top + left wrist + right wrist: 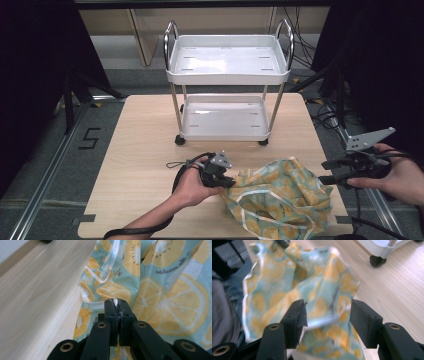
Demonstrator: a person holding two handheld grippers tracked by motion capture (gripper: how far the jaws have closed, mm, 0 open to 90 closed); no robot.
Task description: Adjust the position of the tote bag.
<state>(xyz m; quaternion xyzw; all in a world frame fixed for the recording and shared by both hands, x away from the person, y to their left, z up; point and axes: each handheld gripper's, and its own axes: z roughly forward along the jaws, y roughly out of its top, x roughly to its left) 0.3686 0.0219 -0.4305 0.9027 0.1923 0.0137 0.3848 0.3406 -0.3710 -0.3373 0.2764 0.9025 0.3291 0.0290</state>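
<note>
The fruit-print bag (280, 200) lies crumpled on the near right part of the table (140, 150), in front of the white trolley (227, 65) that stands at the table's far side. The left tongs (227, 181) are at the bag's left edge and are clenched on a fold of its rim, which shows between the pressed pads in the left gripper view. The right tongs (325, 171) are just beside the bag's right side, released, their jaws apart with blurred bag fabric behind them and no pad pressing on it.
</note>
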